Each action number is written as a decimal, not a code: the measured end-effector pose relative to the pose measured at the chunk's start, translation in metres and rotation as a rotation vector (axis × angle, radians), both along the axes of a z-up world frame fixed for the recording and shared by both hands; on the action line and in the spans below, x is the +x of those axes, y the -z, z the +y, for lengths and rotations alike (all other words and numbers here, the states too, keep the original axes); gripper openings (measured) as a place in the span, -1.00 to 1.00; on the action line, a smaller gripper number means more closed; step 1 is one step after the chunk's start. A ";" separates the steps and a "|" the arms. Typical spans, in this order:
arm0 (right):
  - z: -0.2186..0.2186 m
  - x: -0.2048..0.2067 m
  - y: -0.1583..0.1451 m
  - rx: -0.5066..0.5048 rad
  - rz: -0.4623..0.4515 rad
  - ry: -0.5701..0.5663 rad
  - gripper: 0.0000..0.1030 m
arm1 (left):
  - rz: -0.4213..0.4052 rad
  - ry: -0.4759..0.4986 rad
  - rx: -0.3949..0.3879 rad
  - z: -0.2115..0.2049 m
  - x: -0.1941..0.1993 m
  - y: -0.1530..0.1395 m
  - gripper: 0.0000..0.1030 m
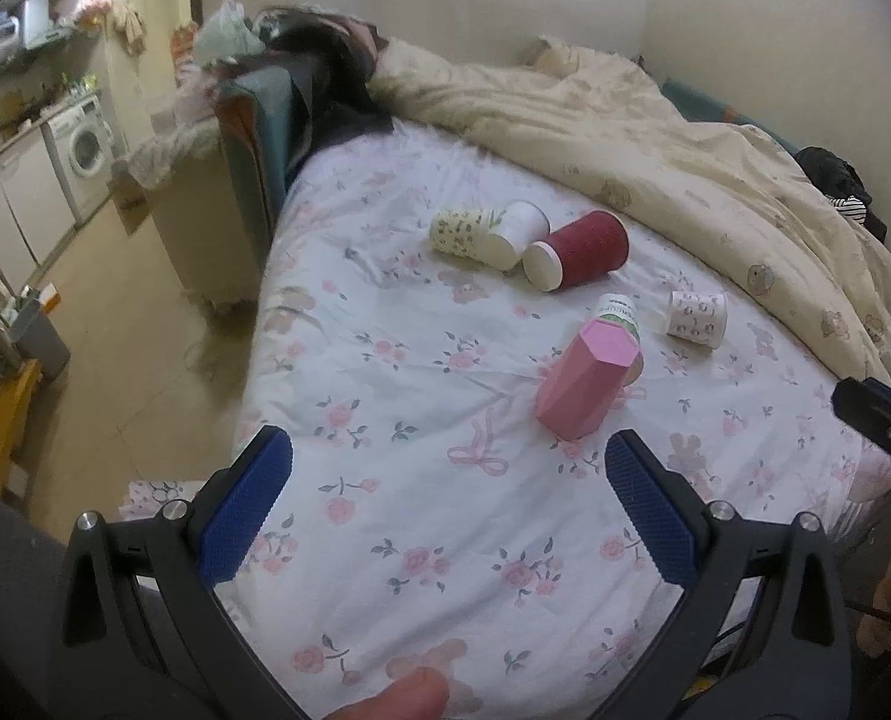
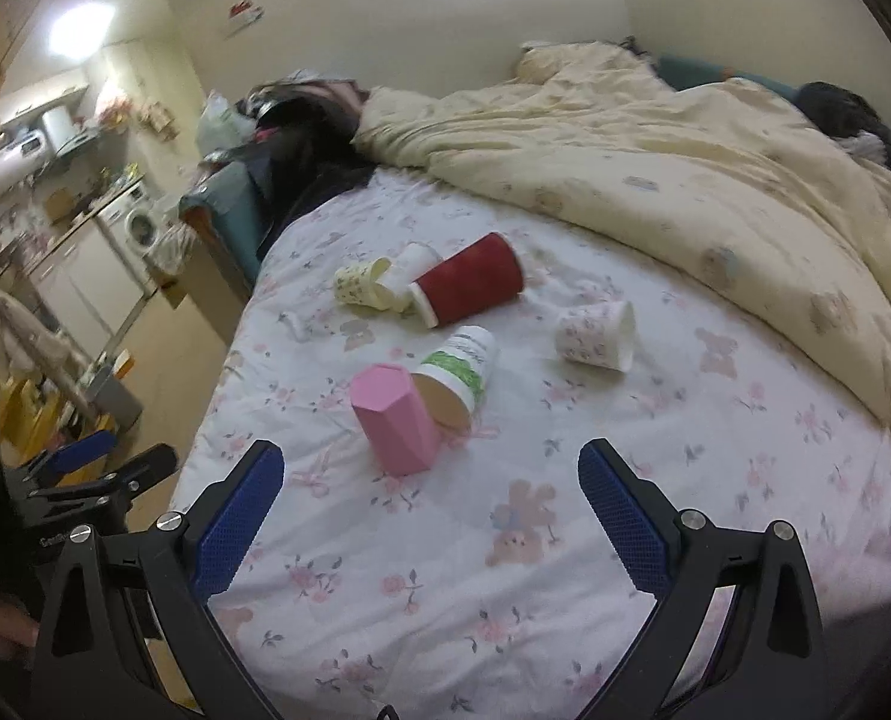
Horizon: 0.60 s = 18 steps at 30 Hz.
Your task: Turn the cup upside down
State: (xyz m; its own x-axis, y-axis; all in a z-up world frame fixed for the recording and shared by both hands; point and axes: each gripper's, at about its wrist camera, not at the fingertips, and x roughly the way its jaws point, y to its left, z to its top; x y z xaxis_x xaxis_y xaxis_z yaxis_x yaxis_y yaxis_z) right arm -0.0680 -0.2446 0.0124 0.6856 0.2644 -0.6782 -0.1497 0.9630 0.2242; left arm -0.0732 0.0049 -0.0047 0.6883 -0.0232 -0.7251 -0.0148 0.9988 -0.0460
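Both tools — left tool (image 1: 448, 468) and right tool (image 2: 430, 480) — hover spread and empty over the bed (image 2: 565, 600), the pink cup (image 2: 394, 423) standing base-up near them — next, probably, picking a toppled cup to grasp.

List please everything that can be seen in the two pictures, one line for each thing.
pink cup: one, pink, faceted, standing closed end up on the sheet, nearest the claws
green-label cup: one, white with green band, on its side just behind the pink cup
red cup: one, dark red, white rim, on its side mid-bed
yellow-print cup: one, cream with small print, on its side left of the red cup
plain white cup: one, white, on its side between those two
pink-print cup: one, white with pink print, on its side at right
bed sheet: one, white with pink flowers
quilt: one, cream, bunched at the far side
washing machine: one, white, far left
left claw: one, black with blue pads, open
right claw: one, same, open
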 end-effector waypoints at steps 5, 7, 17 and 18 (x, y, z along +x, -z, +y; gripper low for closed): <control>0.006 -0.015 0.019 -0.018 -0.002 0.032 0.96 | -0.062 0.013 0.007 -0.006 -0.011 -0.007 1.00; 0.012 -0.014 0.025 -0.041 0.004 0.023 0.96 | -0.062 0.002 0.021 -0.005 -0.009 -0.005 1.00; 0.027 -0.009 0.030 -0.091 -0.044 0.012 0.96 | -0.052 -0.018 -0.001 -0.004 -0.007 -0.002 1.00; 0.028 -0.010 0.030 -0.089 -0.048 0.009 0.96 | -0.049 -0.014 0.001 -0.005 -0.007 -0.001 1.00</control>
